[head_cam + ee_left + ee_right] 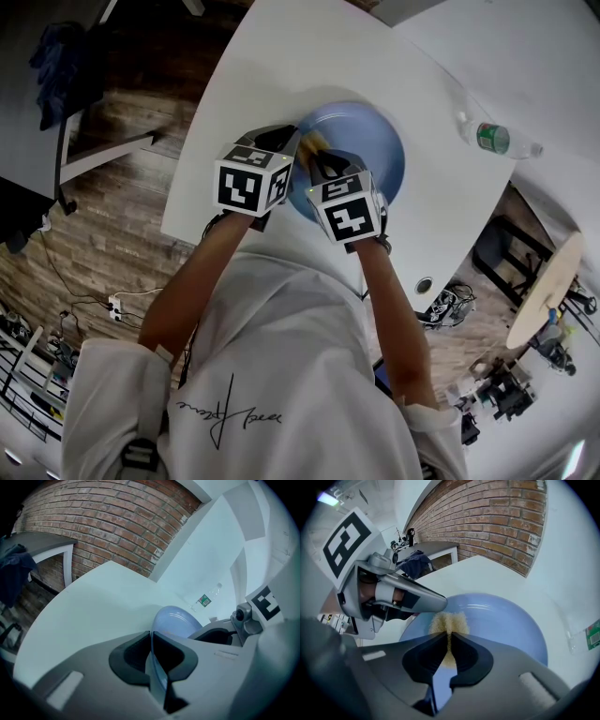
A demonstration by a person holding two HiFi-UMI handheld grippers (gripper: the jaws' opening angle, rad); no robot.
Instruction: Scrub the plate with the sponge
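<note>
On my left, the left gripper [284, 142] reaches in to the near-left rim of the blue plate [375, 150]. In the left gripper view its jaws stand narrow, clamped on that rim, and the thin edge runs up between the pads. Just to the right of it, almost shoulder to shoulder, the right gripper [322, 161] points steeply down over the plate's left part. Its jaws are pinched on the yellow sponge [449, 622], whose fuzzy end sticks out past the jaw tips over the plate's inner face. I cannot tell whether the sponge presses on the plate. The plate sits on the white surface [253, 66], close to the edge nearest me. Farther right, well apart from the plate, a clear plastic bottle [495, 138] with a green label lies on its side on the same surface.
</note>
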